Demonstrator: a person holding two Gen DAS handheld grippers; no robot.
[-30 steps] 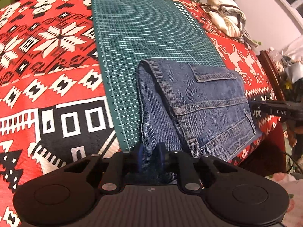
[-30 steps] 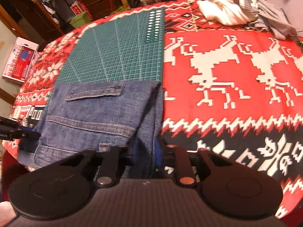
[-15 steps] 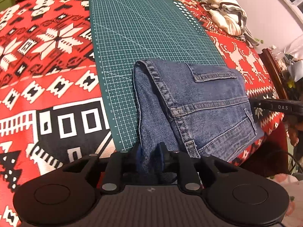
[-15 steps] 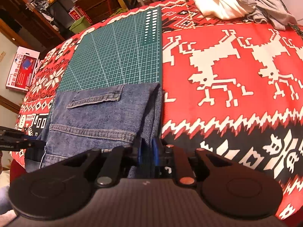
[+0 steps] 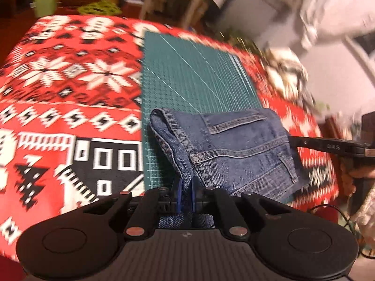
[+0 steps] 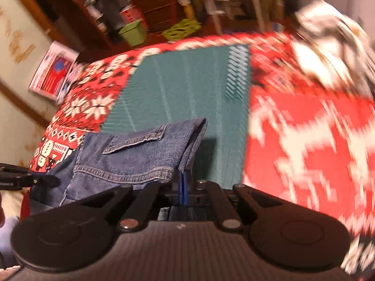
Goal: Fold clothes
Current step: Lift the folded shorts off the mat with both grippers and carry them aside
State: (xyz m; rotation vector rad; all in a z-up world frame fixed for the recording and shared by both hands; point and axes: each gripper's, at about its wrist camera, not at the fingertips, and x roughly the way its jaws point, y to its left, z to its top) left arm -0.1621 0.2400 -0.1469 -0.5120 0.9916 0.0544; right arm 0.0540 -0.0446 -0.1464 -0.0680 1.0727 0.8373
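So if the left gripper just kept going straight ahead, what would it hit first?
The left gripper is already shut on the jeans, so denim comes first. Beyond the fold lies the green mat, though depth is hard to judge in this blurred view.

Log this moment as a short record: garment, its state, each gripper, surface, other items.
garment: jeans, denim, back pocket up
state: folded, near edge lifted off the mat
left gripper: shut on jeans, at one near corner
right gripper: shut on jeans, at the other near corner
surface: green mat on a red patterned cloth
other items: pale clothes pile at the far corner
image quality: both views motion-blurred
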